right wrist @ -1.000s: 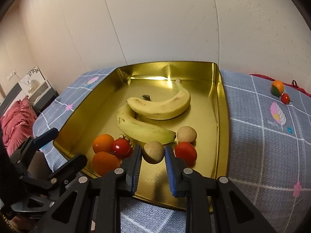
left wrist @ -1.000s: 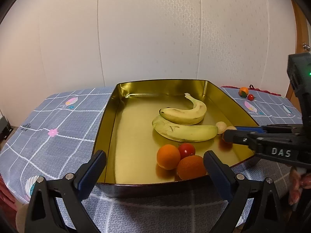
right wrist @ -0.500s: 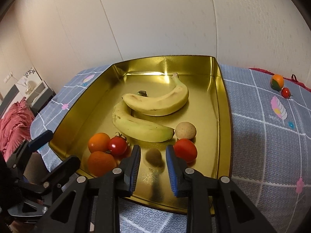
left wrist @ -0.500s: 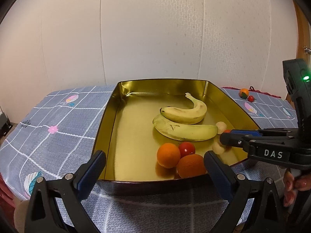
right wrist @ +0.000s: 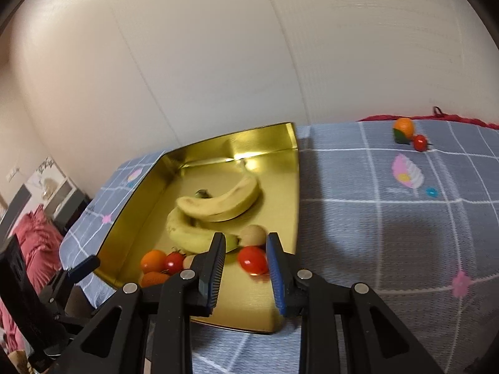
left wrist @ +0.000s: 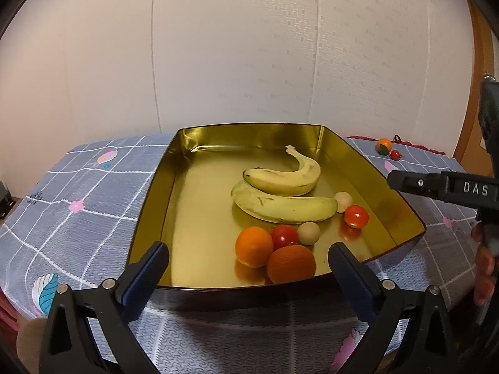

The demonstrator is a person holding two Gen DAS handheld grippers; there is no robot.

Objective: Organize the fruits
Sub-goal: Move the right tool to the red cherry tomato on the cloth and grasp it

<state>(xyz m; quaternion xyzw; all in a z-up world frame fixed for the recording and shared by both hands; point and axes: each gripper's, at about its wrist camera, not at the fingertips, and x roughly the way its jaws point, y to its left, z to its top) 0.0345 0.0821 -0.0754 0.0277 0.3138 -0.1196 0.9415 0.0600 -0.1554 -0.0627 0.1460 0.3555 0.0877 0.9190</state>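
inventory as i see it from my two wrist cameras.

gold tray [left wrist: 149, 193]: sits on the grey checked tablecloth [left wrist: 71, 187], long side toward me.

upper banana [left wrist: 287, 177] and lower banana [left wrist: 280, 207]: lying side by side mid-tray, touching.

near orange [left wrist: 291, 263] and second orange [left wrist: 254, 246]: in the tray's near corner, pressed together, with one tomato [left wrist: 284, 236] wedged behind them.

pale round fruit [left wrist: 308, 233]: just beside that tomato, apart from any pad.

second pale fruit [left wrist: 343, 201]: at the tip of the lower banana; second tomato [left wrist: 356, 216] just below it.

loose fruit [right wrist: 403, 129] and small tomato [right wrist: 420, 142]: outside the tray, far corner of the cloth, touching each other.

left gripper [left wrist: 248, 266]: my fingers stand wide apart over the tray's near rim, nothing between them.

right gripper [right wrist: 246, 275]: narrow gap between the blue pads, nothing clamped; the second tomato shows through the gap but lies on the tray floor beyond. view is motion-blurred.

person's hand [left wrist: 485, 268]: at the right edge, on the right gripper's handle.
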